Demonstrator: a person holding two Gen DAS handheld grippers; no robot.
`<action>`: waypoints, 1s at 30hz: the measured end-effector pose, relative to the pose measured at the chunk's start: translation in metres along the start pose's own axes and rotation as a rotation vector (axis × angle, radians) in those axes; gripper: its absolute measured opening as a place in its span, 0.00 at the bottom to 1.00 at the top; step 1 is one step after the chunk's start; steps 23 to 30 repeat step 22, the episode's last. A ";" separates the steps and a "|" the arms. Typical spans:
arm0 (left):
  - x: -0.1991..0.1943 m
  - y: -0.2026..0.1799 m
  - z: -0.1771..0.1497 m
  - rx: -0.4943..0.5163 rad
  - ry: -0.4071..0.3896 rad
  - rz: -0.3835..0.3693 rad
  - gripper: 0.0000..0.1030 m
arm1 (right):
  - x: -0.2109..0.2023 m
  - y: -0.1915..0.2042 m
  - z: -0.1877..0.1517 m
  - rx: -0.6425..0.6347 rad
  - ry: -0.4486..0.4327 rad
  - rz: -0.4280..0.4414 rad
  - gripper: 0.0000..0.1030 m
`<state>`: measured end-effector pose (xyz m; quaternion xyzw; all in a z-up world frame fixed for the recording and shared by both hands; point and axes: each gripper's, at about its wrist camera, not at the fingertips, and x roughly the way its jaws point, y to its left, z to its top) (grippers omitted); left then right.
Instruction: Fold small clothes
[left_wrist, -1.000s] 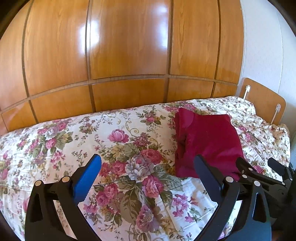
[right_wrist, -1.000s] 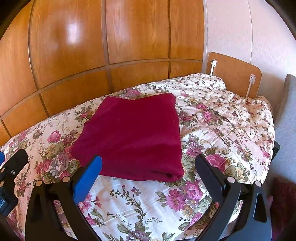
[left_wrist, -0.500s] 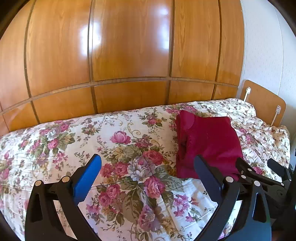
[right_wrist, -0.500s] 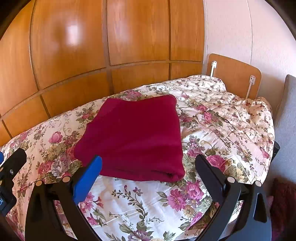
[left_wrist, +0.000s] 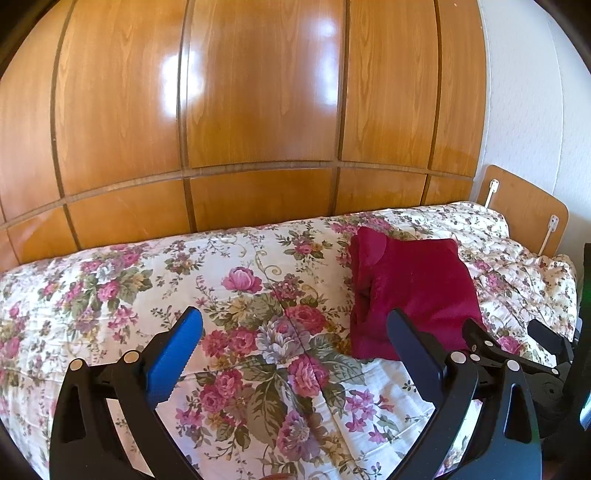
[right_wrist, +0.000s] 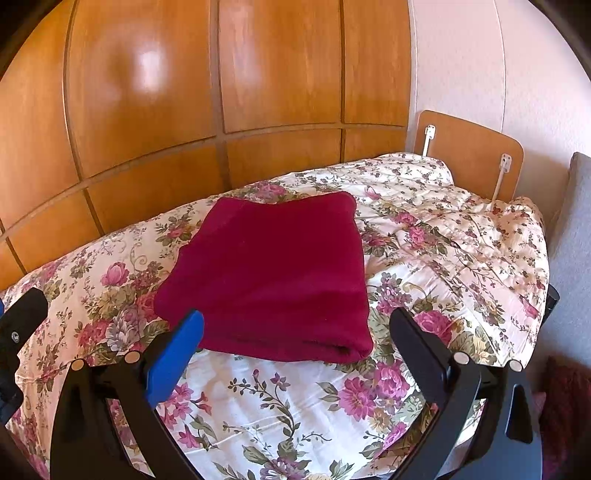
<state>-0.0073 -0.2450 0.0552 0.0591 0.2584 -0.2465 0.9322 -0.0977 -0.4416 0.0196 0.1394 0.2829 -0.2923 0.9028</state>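
A dark red garment (right_wrist: 273, 273) lies folded into a rectangle on the floral bedspread (right_wrist: 280, 410); it also shows in the left wrist view (left_wrist: 410, 291), to the right. My right gripper (right_wrist: 295, 325) is open and empty, hovering just in front of the garment's near folded edge. My left gripper (left_wrist: 293, 325) is open and empty, above the bedspread (left_wrist: 147, 280) to the left of the garment. The right gripper's black body (left_wrist: 517, 350) shows at the right of the left wrist view.
A glossy wooden panelled wall (left_wrist: 258, 110) runs along the bed's far side. A wooden headboard (right_wrist: 469, 155) stands at the right end. A grey cushion (right_wrist: 572, 240) is beside the bed on the right. The bedspread is rumpled near the headboard.
Both grippers have drawn back and up slightly from the bed; the folded garment has not moved. Both stay open.
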 end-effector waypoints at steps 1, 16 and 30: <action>0.000 0.000 0.000 -0.001 0.000 -0.001 0.96 | 0.000 0.000 0.000 -0.001 0.000 0.000 0.98; 0.015 0.001 -0.007 0.012 0.039 -0.001 0.96 | 0.002 0.001 0.001 0.014 -0.003 0.004 0.98; 0.019 0.005 -0.008 -0.009 0.054 -0.001 0.96 | 0.004 0.002 0.001 0.009 0.001 0.002 0.98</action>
